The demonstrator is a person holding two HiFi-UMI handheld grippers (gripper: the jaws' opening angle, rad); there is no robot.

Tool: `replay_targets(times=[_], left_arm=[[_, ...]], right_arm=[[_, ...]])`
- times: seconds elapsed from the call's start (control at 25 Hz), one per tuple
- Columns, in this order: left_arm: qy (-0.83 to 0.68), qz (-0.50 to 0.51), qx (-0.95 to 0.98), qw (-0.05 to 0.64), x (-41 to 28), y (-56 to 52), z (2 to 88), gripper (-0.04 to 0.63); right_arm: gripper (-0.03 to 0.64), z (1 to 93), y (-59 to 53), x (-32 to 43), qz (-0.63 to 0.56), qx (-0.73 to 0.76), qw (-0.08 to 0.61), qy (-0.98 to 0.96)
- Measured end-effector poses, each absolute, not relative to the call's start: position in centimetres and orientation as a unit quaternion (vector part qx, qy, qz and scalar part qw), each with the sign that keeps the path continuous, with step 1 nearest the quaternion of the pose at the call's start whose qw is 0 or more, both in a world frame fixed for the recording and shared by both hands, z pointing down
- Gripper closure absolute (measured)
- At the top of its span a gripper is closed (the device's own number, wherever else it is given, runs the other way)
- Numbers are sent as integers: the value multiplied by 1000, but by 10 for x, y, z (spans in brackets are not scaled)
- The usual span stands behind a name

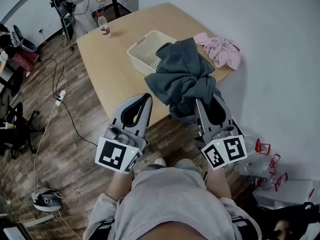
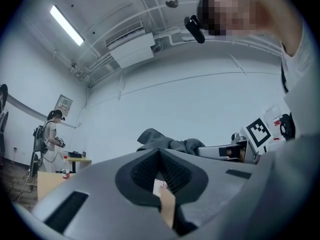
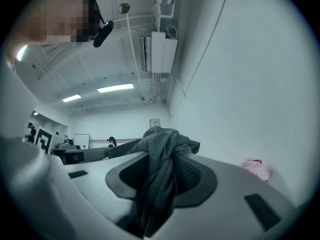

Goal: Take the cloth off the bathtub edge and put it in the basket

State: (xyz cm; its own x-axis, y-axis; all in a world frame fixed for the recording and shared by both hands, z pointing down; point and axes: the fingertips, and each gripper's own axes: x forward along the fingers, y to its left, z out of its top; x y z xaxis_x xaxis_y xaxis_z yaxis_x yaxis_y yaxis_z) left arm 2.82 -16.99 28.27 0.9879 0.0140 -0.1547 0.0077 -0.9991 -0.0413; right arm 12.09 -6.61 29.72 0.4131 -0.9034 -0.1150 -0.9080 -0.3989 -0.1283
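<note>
A dark grey cloth [image 1: 182, 76] hangs bunched from my right gripper [image 1: 206, 102], which is shut on it; in the right gripper view the cloth [image 3: 160, 169] fills the gap between the jaws and drapes over their tips. In the head view the bunch covers the near right corner of the white perforated basket [image 1: 142, 51] on the wooden table [image 1: 110, 64]. My left gripper [image 1: 146, 98] is level beside the right one at the table's near edge, shut with nothing in it. The left gripper view shows its jaws [image 2: 160, 151] met, with the grey cloth [image 2: 167, 143] beyond.
A pink cloth [image 1: 220, 49] lies on the table's right corner by the wall. A plastic bottle [image 1: 104, 25] stands at the table's far end. Cables and a power strip [image 1: 61, 97] run over the wooden floor at left. Another person [image 2: 47, 139] stands far off.
</note>
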Motion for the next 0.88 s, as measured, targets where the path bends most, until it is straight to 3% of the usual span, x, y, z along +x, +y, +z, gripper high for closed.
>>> replay_targets(times=[0.88], left_arm=[[63,78,-995,21,31,-224,285,599]], right_arm=[[474,282,-129,143,34,-809,52,585]])
